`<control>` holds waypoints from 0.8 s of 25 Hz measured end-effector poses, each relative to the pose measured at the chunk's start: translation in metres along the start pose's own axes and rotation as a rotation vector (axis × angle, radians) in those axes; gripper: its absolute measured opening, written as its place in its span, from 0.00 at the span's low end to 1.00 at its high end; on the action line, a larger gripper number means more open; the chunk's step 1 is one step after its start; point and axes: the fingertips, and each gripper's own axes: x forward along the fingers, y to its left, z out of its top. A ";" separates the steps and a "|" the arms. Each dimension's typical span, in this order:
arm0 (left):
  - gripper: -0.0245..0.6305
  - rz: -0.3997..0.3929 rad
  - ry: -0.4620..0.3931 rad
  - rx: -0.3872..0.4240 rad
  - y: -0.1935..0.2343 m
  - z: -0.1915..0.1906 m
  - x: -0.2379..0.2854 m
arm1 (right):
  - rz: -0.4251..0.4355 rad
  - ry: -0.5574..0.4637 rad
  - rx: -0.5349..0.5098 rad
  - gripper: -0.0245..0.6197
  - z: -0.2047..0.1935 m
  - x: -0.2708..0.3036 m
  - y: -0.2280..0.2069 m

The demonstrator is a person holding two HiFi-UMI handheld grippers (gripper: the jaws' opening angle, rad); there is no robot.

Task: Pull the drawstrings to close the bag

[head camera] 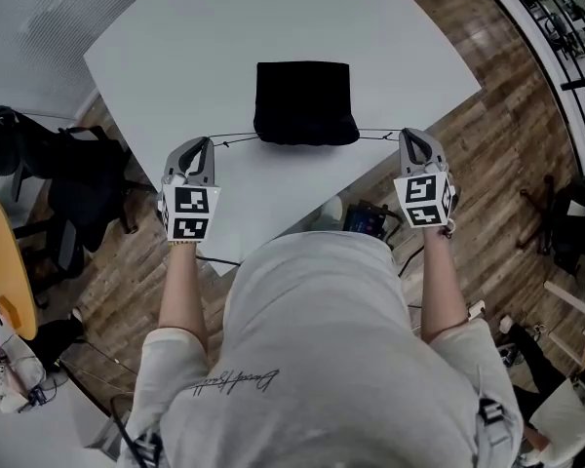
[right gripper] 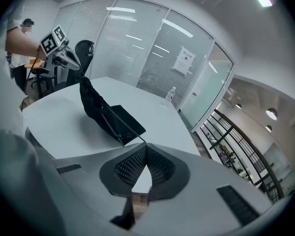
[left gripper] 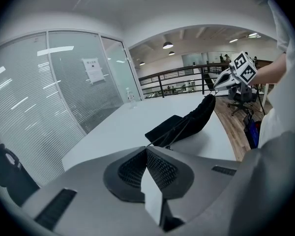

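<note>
Drawstrings [head camera: 236, 138] run taut from the black bag [head camera: 305, 102], upper centre of the frame on the desk [head camera: 224, 37], to the left tongs [head camera: 206, 144] and right tongs [head camera: 408, 136], each pinched on a cord, so the mouth looks nearly cinched, with perhaps a last tug left.

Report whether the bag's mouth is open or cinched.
Partly cinched: the bag is bunched at its near edge, drawstrings taut to the left gripper and right gripper, shut on them. Fully closed: cannot tell.

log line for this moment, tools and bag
left tool: shut on left cord | right tool: shut on right cord | pull: both taut | bag: on table
</note>
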 end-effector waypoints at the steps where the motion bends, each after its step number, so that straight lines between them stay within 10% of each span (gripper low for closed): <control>1: 0.06 0.004 -0.001 -0.001 0.002 0.000 -0.001 | -0.003 0.002 -0.004 0.08 0.000 0.000 0.000; 20: 0.06 0.084 -0.008 -0.066 0.035 -0.006 -0.012 | -0.059 0.008 0.033 0.08 0.005 -0.005 -0.032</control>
